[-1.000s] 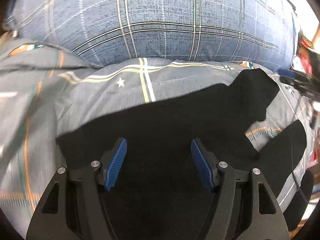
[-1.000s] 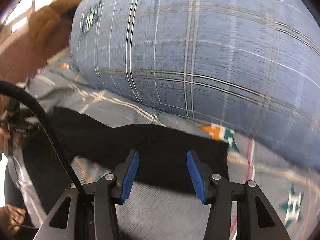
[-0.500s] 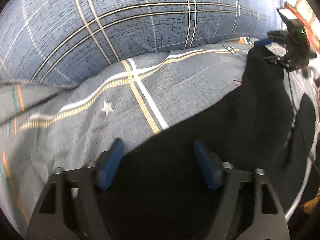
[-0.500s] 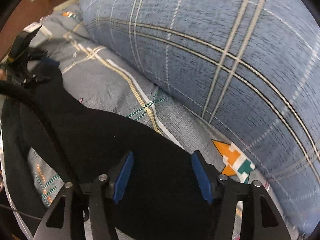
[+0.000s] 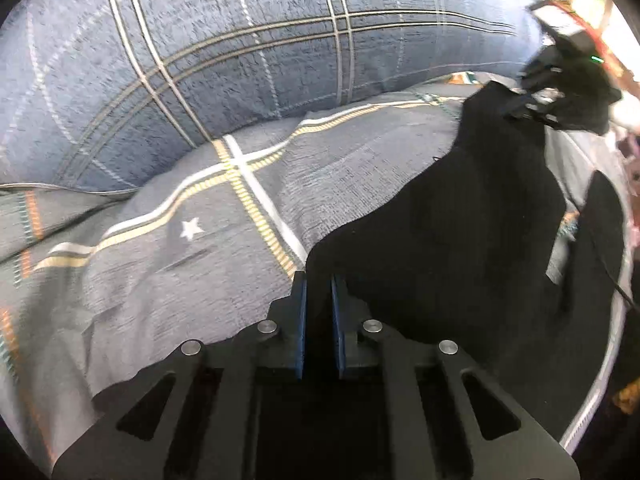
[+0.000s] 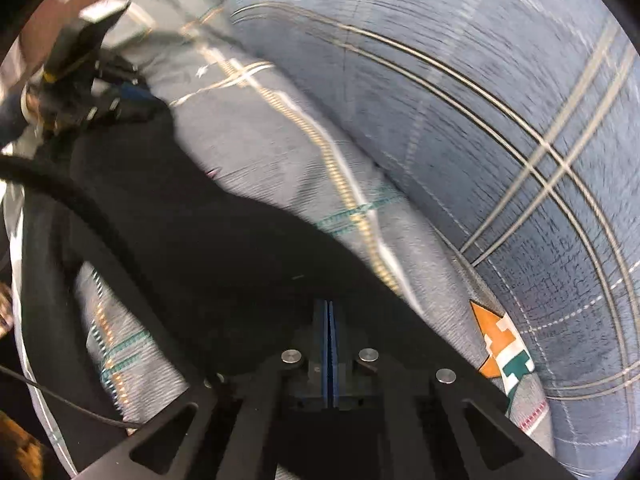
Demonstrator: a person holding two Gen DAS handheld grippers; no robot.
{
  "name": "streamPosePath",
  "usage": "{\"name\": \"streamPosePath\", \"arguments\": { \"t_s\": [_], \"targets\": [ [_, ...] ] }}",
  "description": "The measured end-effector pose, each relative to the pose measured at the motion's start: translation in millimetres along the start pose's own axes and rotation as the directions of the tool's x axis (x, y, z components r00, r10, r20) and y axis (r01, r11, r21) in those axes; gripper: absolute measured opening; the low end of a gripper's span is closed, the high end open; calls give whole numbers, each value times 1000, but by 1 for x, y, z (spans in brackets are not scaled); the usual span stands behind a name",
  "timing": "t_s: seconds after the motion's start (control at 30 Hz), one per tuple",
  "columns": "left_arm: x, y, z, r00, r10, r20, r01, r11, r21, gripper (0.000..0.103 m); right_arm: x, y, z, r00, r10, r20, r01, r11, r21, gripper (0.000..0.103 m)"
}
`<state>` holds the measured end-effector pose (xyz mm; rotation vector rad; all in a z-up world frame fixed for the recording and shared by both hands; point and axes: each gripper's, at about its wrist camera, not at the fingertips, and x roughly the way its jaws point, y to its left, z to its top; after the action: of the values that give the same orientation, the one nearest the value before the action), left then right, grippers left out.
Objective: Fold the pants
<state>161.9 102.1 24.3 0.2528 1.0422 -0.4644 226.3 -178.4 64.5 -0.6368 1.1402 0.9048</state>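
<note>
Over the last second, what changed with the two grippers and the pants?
Both grippers went from open to shut: the left gripper and right gripper each clamped an edge of the black pants, one at each end. The pants remain spread on the grey bedsheet before the blue plaid pillow.

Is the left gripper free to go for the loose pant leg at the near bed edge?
Probably not yet: the left gripper is shut on the black pants, so it must let go first. Nothing visible lies between.
</note>
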Motion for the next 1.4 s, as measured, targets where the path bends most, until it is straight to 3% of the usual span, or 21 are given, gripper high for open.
{"name": "streamPosePath", "arguments": {
  "t_s": [0.07,0.13,0.2,0.3,0.4,0.5,0.6,0.63,0.7,0.73,0.83,0.9,0.97,1.07,1.13,1.23,1.3,1.33,1.4],
  "targets": [
    [-16,-6,0,998,39,47,-39,999,0,8,-15,19,-1,998,-55,10,55,998,-35,0],
    [-43,-10,-4,995,20,101,-19,1000,-13,8,-42,31,-5,993,-98,67,100,994,-30,0],
    [-77,-19,-14,985,19,174,-17,1000,-16,8,-81,45,-17,979,-150,137,153,988,-16,0],
    [-129,-42,-47,963,-18,270,18,1000,-1,8,-136,68,-45,957,-168,238,166,986,32,0],
    [-143,-70,-85,957,-59,285,62,998,-3,8,-173,96,-90,944,-144,296,127,989,74,0],
    [-131,-100,-117,963,-92,255,96,995,-3,8,-174,121,-129,947,-111,300,75,989,127,0],
    [-118,-119,-135,966,-107,236,120,992,-39,8,-160,116,-144,942,-98,320,26,975,222,6],
    [-119,-119,-140,965,-114,235,130,990,-52,8,-155,115,-141,941,-133,310,58,969,240,11],
    [-117,-119,-145,964,-112,242,138,986,-92,8,-141,101,-124,945,-169,282,93,960,263,48],
    [-114,-119,-144,963,-106,246,134,986,-98,8,-136,93,-115,944,-166,284,86,958,275,53],
    [-114,-121,-146,962,-102,254,133,985,-110,8,-116,54,-73,952,-145,268,52,943,328,54],
    [-114,-121,-146,962,-99,255,130,986,-105,8,-98,36,-47,960,-160,231,79,942,327,54],
    [-114,-121,-148,962,-101,254,130,986,-100,8,-71,22,-19,973,-171,153,129,959,250,54],
    [-114,-117,-150,962,-112,247,139,986,-94,8,-40,26,9,985,-161,57,162,987,-16,54],
    [-113,-113,-150,962,-128,240,157,982,-104,8,-25,37,23,994,-102,-26,95,976,-194,54],
    [-110,-106,-148,962,-144,234,177,976,-125,8,-8,41,44,992,-86,-95,51,944,-327,61],
    [-108,-103,-147,961,-151,230,185,974,-134,8,6,36,51,985,-37,-169,-26,934,-356,62],
    [-108,-102,-148,961,-155,229,189,973,-135,8,16,32,52,975,-10,-224,-70,936,-344,62],
    [-107,-100,-148,960,-161,227,196,971,-138,8,24,17,57,965,69,-252,-138,954,-267,60]
  ]
}}
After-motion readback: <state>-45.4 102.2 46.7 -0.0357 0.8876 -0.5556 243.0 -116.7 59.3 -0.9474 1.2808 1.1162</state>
